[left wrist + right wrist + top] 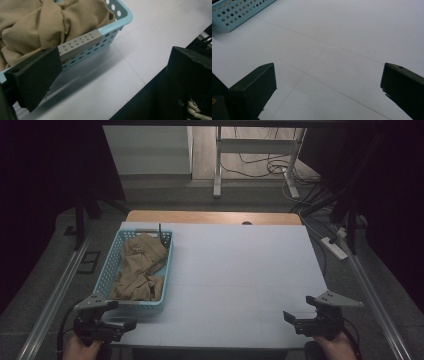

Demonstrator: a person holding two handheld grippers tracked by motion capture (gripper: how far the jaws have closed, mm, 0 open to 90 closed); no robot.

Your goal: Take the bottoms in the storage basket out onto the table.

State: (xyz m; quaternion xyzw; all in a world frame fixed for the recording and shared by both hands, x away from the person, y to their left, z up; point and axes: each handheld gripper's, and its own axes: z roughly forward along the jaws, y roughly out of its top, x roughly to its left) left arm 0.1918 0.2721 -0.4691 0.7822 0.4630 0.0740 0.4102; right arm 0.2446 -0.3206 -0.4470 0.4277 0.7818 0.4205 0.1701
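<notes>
A light blue perforated basket [108, 270] stands on the left side of the white table [235, 270], with crumpled tan cloth [140, 265] filling it. My left gripper [112, 322] rests at the table's front left corner, just in front of the basket, open with nothing between its jaws. Seen from the left gripper view, the basket's near rim [105, 37] and the tan cloth [50, 22] lie close ahead. My right gripper [295, 319] sits at the front right edge, open and empty, over bare table [332, 50].
A wooden strip [215, 216] borders the table's far edge. Metal rails [55, 290] run along both sides. Beyond the table stand a desk frame [255, 150] with loose cables and a power strip [334, 247] on the floor at right. The basket's corner [234, 12] lies far left in the right gripper view.
</notes>
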